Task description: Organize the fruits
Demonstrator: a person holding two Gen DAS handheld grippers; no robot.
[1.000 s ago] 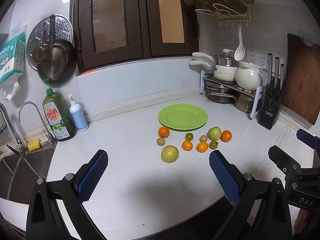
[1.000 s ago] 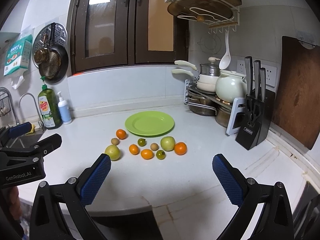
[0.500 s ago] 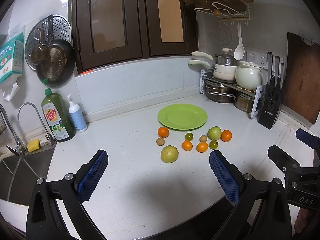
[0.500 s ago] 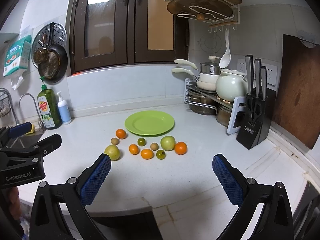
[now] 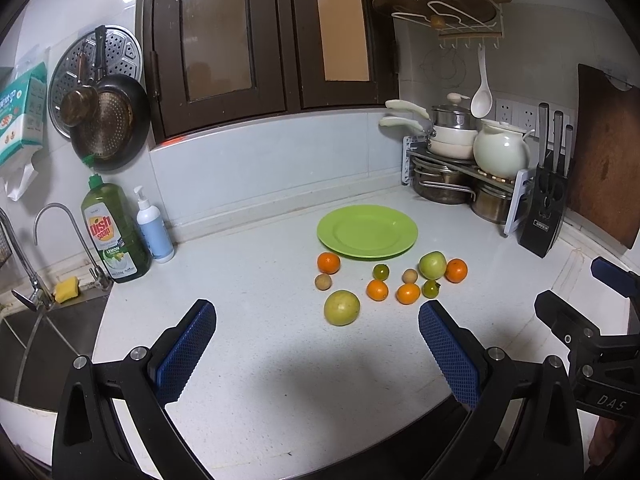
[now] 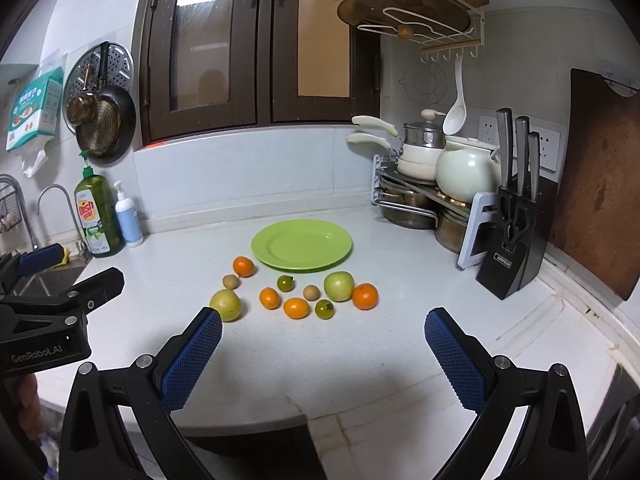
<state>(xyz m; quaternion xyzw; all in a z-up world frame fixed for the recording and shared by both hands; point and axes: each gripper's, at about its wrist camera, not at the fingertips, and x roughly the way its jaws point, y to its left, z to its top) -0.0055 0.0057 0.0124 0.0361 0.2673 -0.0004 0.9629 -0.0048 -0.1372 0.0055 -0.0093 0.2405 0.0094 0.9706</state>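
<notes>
Both hand-held grippers, left hand-held gripper (image 5: 316, 328) and right hand-held gripper (image 6: 323, 332), hover wide-jawed before the fruits (image 6: 296, 307)

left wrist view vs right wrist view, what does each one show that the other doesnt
Only the left wrist view shows the sink basin below the tap, the whole yellow sponge, and the right tongs entering from the side.

Only the right wrist view shows the left tongs entering from the side, a fingertip under them at the frame's edge, and the counter's front edge.

Both show the empty green plate, the ten fruits loose on the counter before it, the dish soap bottle, the knife block, and open tongs holding nothing.
</notes>
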